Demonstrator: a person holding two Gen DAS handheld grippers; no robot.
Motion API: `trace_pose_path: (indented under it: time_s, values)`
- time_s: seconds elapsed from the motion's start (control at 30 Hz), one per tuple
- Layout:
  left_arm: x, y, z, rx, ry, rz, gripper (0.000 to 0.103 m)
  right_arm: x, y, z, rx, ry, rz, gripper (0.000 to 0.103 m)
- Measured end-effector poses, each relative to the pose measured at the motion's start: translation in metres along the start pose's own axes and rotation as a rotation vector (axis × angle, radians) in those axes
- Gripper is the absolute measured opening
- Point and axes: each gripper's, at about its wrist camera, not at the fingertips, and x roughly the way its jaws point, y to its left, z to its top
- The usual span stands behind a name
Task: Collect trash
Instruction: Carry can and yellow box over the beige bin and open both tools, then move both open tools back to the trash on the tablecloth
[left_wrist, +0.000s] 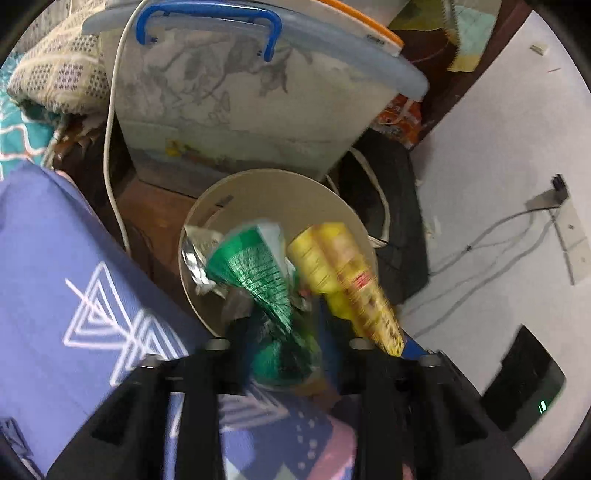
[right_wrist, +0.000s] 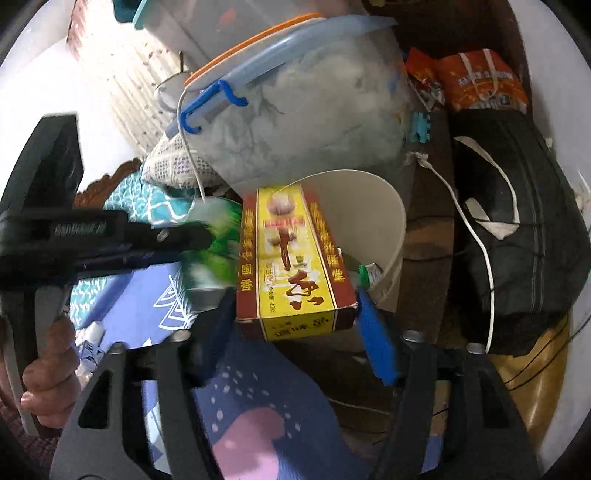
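Both grippers, left and right, jaws parted.

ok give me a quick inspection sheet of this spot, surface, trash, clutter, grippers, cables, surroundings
surface: purple patterned sheet in the foreground; white floor beyond.
job's things: white bin already holds a silver foil wrapper; a green packet and a yellow and red box hang over its mouth.
clutter: clear storage box with a blue handle; orange snack bag; black bag; patterned pillow.
grippers: left gripper has the green packet between its jaws, blurred, grip unclear; right gripper has the box between its jaws, pads apparently clear of it.
cables: white cord beside the storage box; grey cables on the floor.
surroundings: dark wooden furniture behind the bin.
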Motion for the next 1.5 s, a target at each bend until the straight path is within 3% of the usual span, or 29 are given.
trace_pose_path:
  time_s: [0.03, 0.2, 0.33, 0.6, 0.8, 0.9, 1.03, 1.17, 1.33, 1.43, 1.5]
  values:
    - [0.000, -0.001, 0.003, 0.002, -0.016, 0.021, 0.051, -0.002, 0.002, 0.000, -0.007, -0.027, -0.009, 0.082]
    - [-0.013, -0.003, -0.001, 0.018, -0.052, 0.014, 0.051, -0.007, 0.008, -0.009, -0.007, -0.054, 0.000, 0.081]
    - [-0.031, 0.006, -0.025, 0.023, -0.084, 0.002, 0.051, -0.015, 0.015, -0.022, -0.012, -0.070, -0.003, 0.080]
    - [-0.079, 0.050, -0.120, -0.014, -0.156, -0.003, 0.051, -0.017, 0.057, -0.044, -0.061, -0.044, 0.059, 0.073]
    - [-0.130, 0.114, -0.213, -0.137, -0.209, 0.045, 0.051, 0.000, 0.117, -0.064, -0.144, 0.050, 0.179, 0.062]
    - [-0.158, 0.149, -0.262, -0.226, -0.243, 0.070, 0.051, 0.014, 0.158, -0.075, -0.196, 0.133, 0.279, 0.059]
    - [-0.183, 0.196, -0.321, -0.377, -0.265, 0.109, 0.051, 0.061, 0.229, -0.080, -0.237, 0.318, 0.477, 0.060]
    - [-0.201, 0.231, -0.359, -0.516, -0.284, 0.103, 0.051, 0.121, 0.322, -0.078, -0.354, 0.435, 0.528, 0.061]
    - [-0.238, 0.246, -0.397, -0.587, -0.365, 0.131, 0.051, 0.184, 0.394, -0.082, -0.431, 0.526, 0.466, 0.061]
    - [-0.258, 0.258, -0.419, -0.633, -0.405, 0.158, 0.051, 0.205, 0.403, -0.102, -0.391, 0.704, 0.518, 0.062]
    - [-0.270, 0.267, -0.432, -0.664, -0.432, 0.171, 0.051, 0.192, 0.416, -0.131, -0.438, 0.827, 0.624, 0.062]
